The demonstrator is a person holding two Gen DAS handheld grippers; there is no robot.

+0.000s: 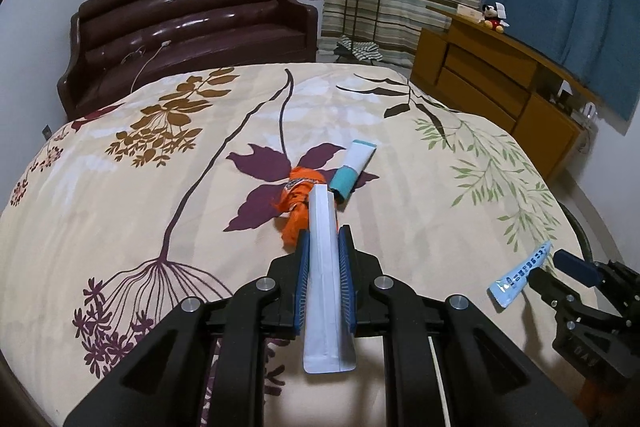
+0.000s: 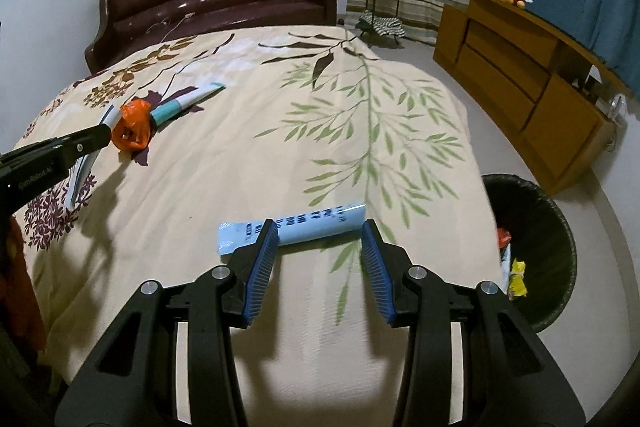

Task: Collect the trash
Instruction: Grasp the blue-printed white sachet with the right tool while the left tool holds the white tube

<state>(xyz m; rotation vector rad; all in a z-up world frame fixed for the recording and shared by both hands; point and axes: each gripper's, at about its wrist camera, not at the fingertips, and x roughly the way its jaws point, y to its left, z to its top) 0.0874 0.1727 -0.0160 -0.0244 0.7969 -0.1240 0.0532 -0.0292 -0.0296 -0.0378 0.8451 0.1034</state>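
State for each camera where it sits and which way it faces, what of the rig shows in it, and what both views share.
Left wrist: rides the left gripper, angled down across the bed toward the sofa; its jaws clamp a white pouch, and the right gripper shows at right.
Right wrist: rides the right gripper, angled down at a light blue packet, jaws open; bin at right.
Shared: orange bag, teal tube, packet, cabinet.
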